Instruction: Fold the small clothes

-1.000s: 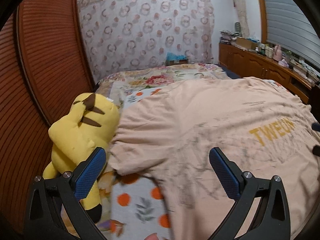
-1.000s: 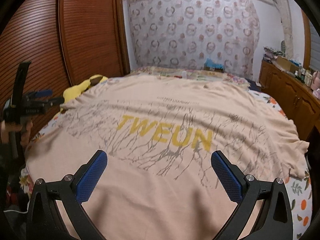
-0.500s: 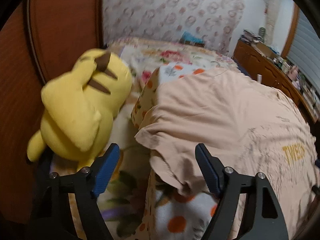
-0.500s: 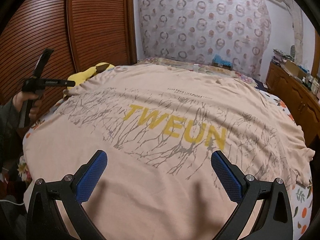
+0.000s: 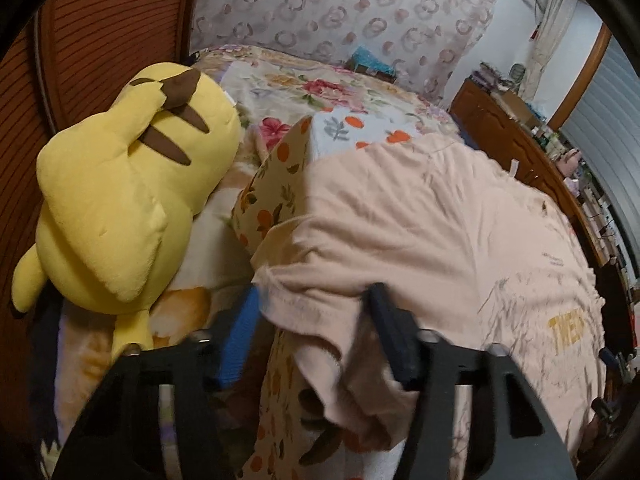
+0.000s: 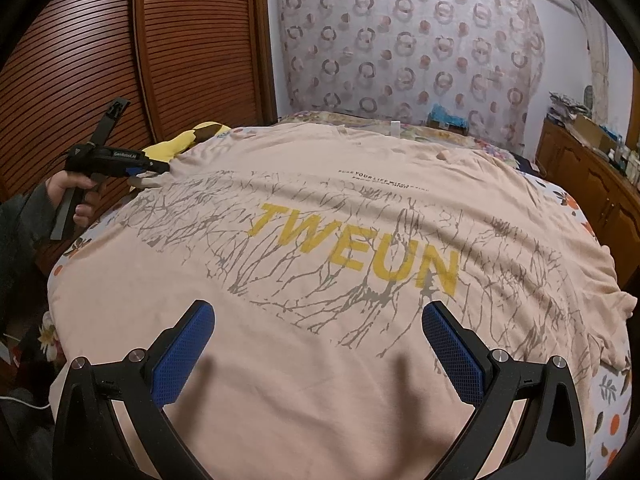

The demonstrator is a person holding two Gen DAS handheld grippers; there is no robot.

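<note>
Shirt point(image 6: 320, 240) lies flat mid-frame on the bed point(image 5: 340, 96) for folding; our left gripper point(image 5: 312, 320), jaws just closing around its sleeve point(image 5: 320, 300) lower centre, right gripper point(image 6: 318, 344) wide, empty.

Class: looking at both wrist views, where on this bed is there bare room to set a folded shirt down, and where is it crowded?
Free: the floral bedspread at the head of the bed, between the T-shirt collar and the patterned curtain. Also a narrow strip beside the shirt's right sleeve. Crowded: the left edge, where the yellow plush toy lies by the left gripper, its jaws closing around the sleeve.
</note>
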